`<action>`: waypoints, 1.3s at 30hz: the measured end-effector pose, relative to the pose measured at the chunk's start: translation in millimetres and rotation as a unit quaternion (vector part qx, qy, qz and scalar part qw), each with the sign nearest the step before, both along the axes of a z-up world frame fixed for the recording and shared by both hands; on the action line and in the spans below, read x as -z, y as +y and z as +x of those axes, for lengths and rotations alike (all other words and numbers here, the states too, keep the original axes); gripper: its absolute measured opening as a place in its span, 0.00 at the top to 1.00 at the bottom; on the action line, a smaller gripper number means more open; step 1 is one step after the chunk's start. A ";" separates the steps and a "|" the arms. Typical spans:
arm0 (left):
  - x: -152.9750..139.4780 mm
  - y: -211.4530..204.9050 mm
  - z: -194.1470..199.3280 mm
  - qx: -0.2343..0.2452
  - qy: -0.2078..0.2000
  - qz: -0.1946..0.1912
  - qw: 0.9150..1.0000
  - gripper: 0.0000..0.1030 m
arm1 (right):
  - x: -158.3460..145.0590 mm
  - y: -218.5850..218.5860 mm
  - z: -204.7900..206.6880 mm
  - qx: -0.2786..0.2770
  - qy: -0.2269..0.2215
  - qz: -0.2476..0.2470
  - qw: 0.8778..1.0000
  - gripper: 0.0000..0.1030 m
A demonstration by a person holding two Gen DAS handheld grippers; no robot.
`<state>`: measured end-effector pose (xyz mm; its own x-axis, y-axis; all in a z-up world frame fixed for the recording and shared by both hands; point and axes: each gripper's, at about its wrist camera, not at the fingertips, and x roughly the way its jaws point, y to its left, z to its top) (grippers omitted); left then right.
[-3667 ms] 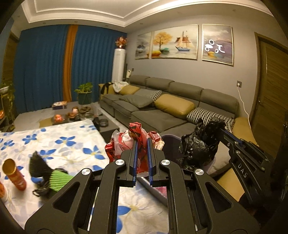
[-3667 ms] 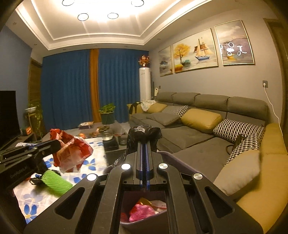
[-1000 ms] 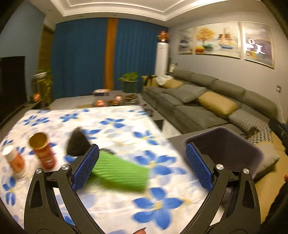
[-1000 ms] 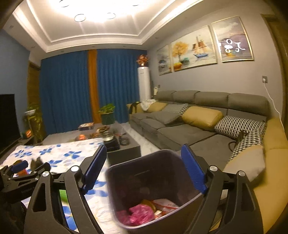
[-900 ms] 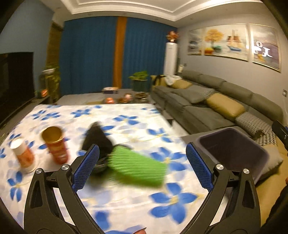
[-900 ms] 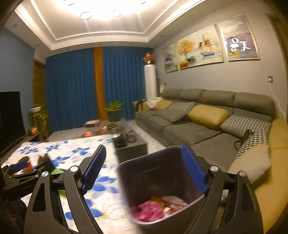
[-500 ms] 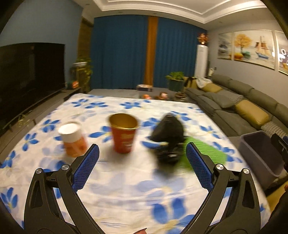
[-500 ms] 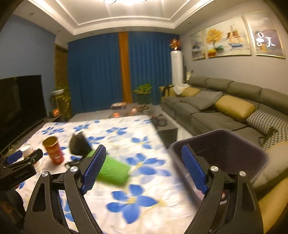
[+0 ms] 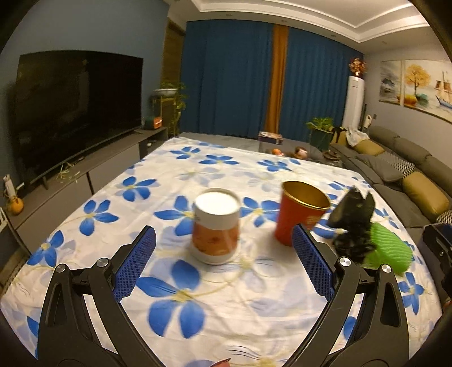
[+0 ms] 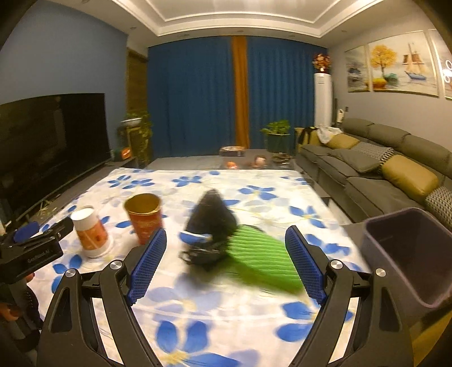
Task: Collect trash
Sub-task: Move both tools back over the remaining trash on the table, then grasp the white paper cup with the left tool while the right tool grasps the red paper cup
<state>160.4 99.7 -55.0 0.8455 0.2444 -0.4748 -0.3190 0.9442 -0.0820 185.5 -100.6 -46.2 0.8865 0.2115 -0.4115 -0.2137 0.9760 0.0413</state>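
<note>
Evidently both the left claw [image 9: 223, 264] and right claw [image 10: 226, 262] stood released and empty over the bench [image 9: 197, 305], where the light, crushable paper cup [image 9: 302, 216] near its middle warranted a gentle mid-wall grip.

Room dim, warm yellowish cast. Light comes from the ceiling [image 10: 240, 17], brightest at its recessed centre in the right wrist view; walls fall off to dark blue-grey. Television [image 9: 76, 107] reads near black, no detail. Strong fisheye bend: curtains [image 9: 234, 82] and sofa [image 10: 375, 169] curve, black vignette in all corners. Motion blur on near table items: black bag [image 10: 212, 223] and green foam sleeve [image 10: 262, 259] smeared, red cup [image 9: 302, 214] and white-lidded can [image 9: 216, 225] soft-edged. Tablecloth [image 9: 197, 296] flowers streaked in foreground. Background sharper. Soft shadow under can.
</note>
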 end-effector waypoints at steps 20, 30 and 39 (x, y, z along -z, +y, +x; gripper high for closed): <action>24.9 32.6 72.5 0.031 0.037 -0.015 0.999 0.10 | 11.9 92.6 62.2 -0.069 0.023 -0.006 0.997 0.19; 38.4 49.6 85.2 0.041 0.054 -0.057 0.996 0.33 | 17.4 105.7 90.9 -0.065 0.033 -0.009 0.997 0.19; 41.1 47.5 86.6 0.056 0.057 -0.058 0.995 0.43 | 24.2 103.3 117.3 -0.059 0.055 -0.008 0.997 0.36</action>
<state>247.0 147.1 -96.1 0.8035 0.0893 -0.5885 -0.2253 0.9607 -0.1619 302.9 2.6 -70.4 0.8046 0.3048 -0.5097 -0.3229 0.9448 0.0552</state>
